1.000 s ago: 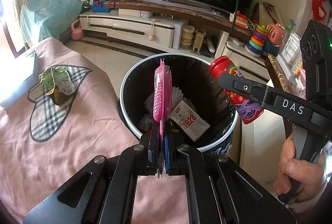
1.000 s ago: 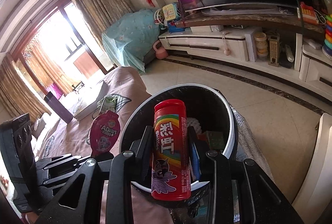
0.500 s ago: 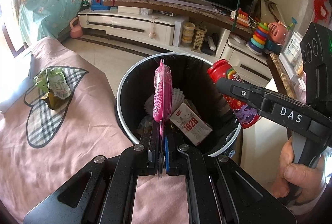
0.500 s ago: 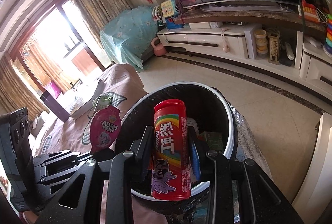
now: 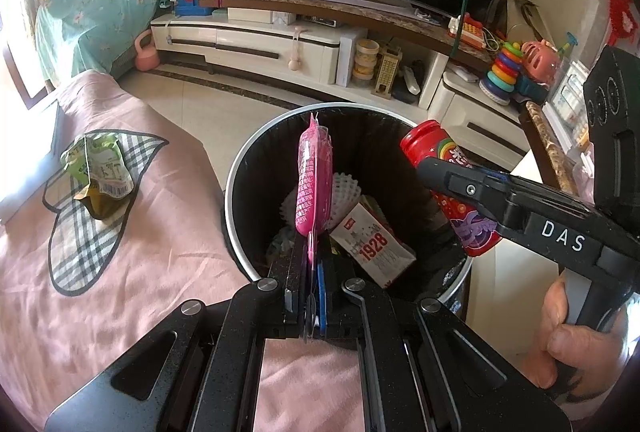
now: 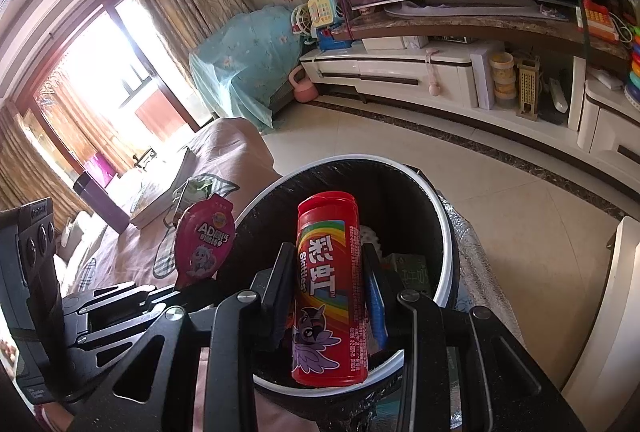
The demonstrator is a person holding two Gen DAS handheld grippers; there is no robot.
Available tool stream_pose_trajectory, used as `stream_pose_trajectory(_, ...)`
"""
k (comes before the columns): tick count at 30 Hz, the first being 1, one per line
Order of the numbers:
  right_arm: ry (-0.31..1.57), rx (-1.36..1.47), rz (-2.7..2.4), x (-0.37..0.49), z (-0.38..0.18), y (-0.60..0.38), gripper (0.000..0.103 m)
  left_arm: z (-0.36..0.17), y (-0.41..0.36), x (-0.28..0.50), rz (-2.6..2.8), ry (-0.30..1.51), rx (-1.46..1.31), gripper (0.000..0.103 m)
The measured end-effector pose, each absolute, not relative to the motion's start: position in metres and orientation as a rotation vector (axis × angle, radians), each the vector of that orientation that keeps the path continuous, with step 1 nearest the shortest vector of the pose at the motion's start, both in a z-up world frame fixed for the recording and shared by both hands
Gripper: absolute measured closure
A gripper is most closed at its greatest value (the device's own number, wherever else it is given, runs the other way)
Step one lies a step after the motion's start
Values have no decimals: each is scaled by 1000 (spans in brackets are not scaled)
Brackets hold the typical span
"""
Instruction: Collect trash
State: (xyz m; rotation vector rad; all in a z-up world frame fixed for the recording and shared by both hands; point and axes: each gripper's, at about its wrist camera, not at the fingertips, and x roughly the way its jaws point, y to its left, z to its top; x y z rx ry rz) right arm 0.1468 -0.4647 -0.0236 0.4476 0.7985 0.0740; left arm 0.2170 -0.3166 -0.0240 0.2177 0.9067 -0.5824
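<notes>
While one green pouch (image 5: 98,175) lies crumpled at mid-left on the pink bed cover (image 5: 160,296), the left tongs (image 5: 310,296) pinch one flat pink packet (image 5: 314,183) by its lower edge; it looks light and floppy. At right, the right tongs (image 6: 328,296) clamp one stiff, probably slick red candy tube (image 6: 329,288) mid-body, both over the single bin (image 5: 240,167).

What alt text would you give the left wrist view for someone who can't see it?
The left gripper pinches a flat pink packet upright over a black trash bin. The right gripper holds a red candy tube above the bin's far edge.
</notes>
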Motion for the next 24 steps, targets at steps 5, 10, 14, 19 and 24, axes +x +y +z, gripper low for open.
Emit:
stream_pose_trajectory(5,803,463,71,149,-22,-467,64,-23,-316,219,-569,911,213,66)
stream_pose_trajectory(10,774,474,66,141,-13,-468,58,-14,-305,211,-552,874,196,51)
stream_pose_trajectory(14,742,480,70,129,-3,-464,43,-8,-290,201,-535,854,169,37)
stream_pose_trajectory(19,703,492,85,109,9,-454,19,0,-265,179,-520,813,131,26)
stream_pose_trajectory(24,658,501,87,82,19,-440,7,4,-228,150,-509,788,69,22)
